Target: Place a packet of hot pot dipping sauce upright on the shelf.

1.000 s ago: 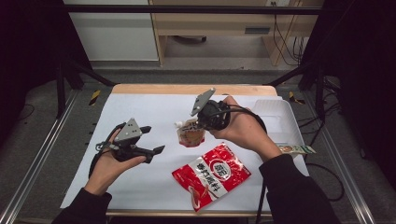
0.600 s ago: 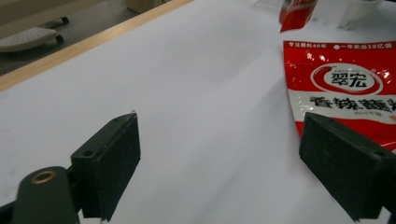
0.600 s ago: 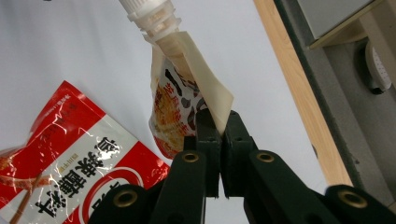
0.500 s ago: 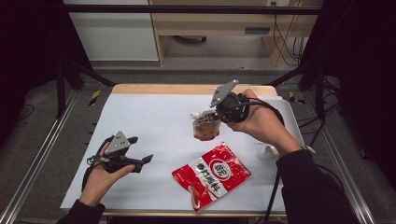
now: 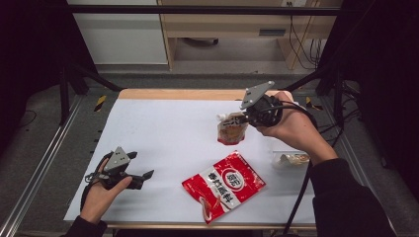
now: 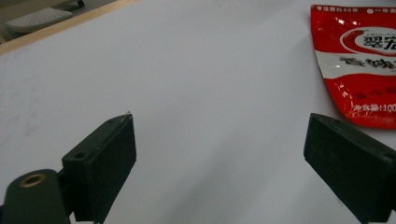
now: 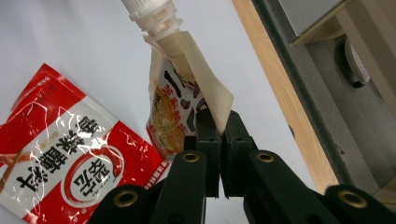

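A small spouted sauce pouch (image 5: 231, 130) hangs above the white table, right of centre. My right gripper (image 5: 245, 118) is shut on its side edge. In the right gripper view the jaws (image 7: 218, 135) pinch the pouch (image 7: 180, 100) by its seam, with the white spout pointing away. A red-and-white seasoning bag (image 5: 225, 184) lies flat near the front edge and also appears as the red bag (image 7: 60, 154) and the red bag (image 6: 359, 56). My left gripper (image 5: 141, 166) rests low at the front left. Its jaws (image 6: 219, 154) have just been opening, stand wide, and have only bare table between them.
The table is covered by a white sheet (image 5: 163, 128) with a wooden far edge (image 5: 188, 94). Another small pouch (image 5: 291, 159) lies at the right edge under the right forearm. Metal rails run along both sides, and cables trail off to the right.
The right gripper carried the spouted pouch to the right and farther back. The left hand sank and drew back toward the front left corner, with its jaws spread wider.
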A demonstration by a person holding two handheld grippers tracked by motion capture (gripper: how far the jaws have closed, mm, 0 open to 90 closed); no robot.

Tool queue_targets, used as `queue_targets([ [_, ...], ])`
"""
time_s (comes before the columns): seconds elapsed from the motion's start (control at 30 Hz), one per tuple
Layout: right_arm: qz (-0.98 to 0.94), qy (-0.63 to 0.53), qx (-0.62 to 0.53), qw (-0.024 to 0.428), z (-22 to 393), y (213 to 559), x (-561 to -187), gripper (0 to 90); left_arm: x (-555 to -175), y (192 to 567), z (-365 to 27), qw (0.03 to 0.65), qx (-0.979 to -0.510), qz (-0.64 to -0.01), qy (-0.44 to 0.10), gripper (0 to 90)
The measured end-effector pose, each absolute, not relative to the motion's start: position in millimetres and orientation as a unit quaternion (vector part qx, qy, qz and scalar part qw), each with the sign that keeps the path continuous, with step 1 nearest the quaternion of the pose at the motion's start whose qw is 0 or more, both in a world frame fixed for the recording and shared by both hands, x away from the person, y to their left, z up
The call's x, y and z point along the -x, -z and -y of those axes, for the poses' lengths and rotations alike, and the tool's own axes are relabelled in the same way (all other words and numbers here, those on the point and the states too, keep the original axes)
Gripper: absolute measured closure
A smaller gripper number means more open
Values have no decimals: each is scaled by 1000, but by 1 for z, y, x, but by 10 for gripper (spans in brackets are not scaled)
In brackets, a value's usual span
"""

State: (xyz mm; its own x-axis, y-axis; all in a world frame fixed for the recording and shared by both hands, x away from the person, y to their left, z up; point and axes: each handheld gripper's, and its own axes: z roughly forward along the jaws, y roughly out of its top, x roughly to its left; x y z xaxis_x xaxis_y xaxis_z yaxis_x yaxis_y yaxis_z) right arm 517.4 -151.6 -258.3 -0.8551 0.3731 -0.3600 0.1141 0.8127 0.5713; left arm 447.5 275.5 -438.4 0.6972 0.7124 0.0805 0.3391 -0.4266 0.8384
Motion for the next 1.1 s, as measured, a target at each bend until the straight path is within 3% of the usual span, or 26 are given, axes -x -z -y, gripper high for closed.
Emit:
queue_targets([
  [0.57,-910,-266,-188,256,224,261,-511,886,-439,447,-296,404,-817,-339,-232,88],
  [1.1,-900,-252,-247,254,284,287,-506,886,-441,448,-297,401,-819,-341,-229,88],
])
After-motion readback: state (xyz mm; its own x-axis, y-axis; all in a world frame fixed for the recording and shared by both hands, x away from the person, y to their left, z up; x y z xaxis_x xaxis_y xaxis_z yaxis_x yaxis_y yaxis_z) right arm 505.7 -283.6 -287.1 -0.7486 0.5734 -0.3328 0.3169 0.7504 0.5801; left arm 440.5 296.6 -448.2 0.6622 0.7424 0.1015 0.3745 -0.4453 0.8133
